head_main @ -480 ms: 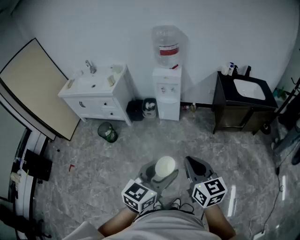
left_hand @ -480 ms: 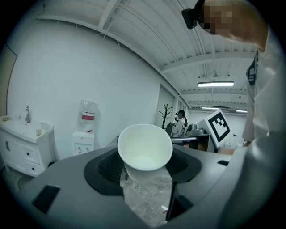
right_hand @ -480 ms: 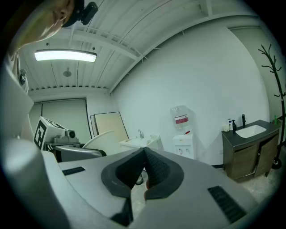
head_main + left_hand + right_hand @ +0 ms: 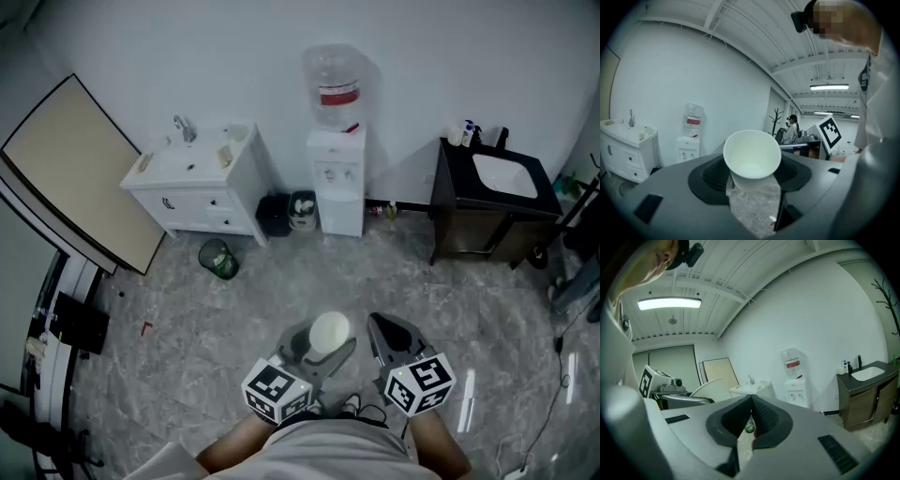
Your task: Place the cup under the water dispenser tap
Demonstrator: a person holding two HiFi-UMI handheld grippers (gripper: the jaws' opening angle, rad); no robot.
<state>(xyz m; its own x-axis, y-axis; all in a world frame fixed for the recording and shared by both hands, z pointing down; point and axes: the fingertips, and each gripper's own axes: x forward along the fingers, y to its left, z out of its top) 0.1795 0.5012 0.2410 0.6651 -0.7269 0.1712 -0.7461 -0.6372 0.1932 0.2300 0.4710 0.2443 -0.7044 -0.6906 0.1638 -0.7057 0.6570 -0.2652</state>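
Note:
A white paper cup [image 4: 330, 332] sits tilted between the jaws of my left gripper [image 4: 323, 347], which is shut on its sides low in the head view. In the left gripper view the cup [image 4: 752, 157] shows its empty inside, mouth toward the camera, held in the left gripper [image 4: 752, 171]. My right gripper [image 4: 389, 334] hangs beside it on the right, shut with nothing between its jaws [image 4: 751, 403]. The white water dispenser [image 4: 337, 183] with its clear bottle stands far ahead against the back wall, and it also shows small as the dispenser [image 4: 689, 143] and the dispenser [image 4: 795, 386].
A white sink cabinet [image 4: 197, 178] stands left of the dispenser, a black sink cabinet [image 4: 492, 202] to its right. A black bin [image 4: 274, 216] and a green wire bin [image 4: 218, 258] sit on the marble floor. A large board [image 4: 75, 169] leans at the left. A person [image 4: 791, 131] stands behind.

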